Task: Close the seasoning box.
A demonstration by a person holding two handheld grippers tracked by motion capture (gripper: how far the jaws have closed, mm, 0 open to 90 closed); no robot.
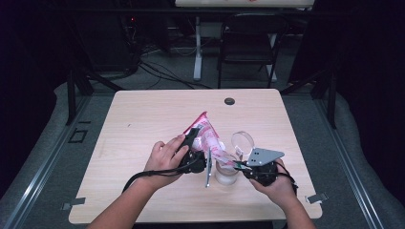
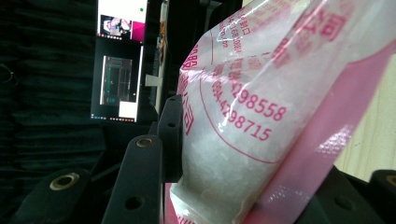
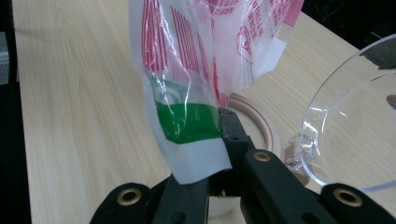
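1. Left gripper (image 1: 193, 143) is clamped on the upper body of a pink-and-white bag (image 1: 208, 136); in the left gripper view its jaws press into the bag (image 2: 261, 121), which holds white granules.
2. The right gripper (image 1: 239, 165) pinches the bag's lower end; in the right gripper view its jaws are closed on the torn, green-printed corner of the bag (image 3: 196, 126).
3. The bag hangs off the table between the two grippers, its long axis slanting from the pink sealed end up at the far left down toward the near right.
4. Its low end sits right over a clear jar (image 1: 226, 171), which stands on the table between the hands; the jar's rim (image 3: 261, 123) shows just behind the right gripper's jaws.
5. A hinged clear lid (image 1: 242, 141) stands open on the far side of the jar, out of the way of the bag.
6. I judge this a pour: the right hand is nearer the jar and steers the mouth, while the left would tip the high end.
7. The table (image 1: 143, 119) is pale wood with a cable grommet (image 1: 229, 101) near its far edge.
8. Beyond it the room is dark, with a folding chair (image 1: 248, 43) and cables on the floor.
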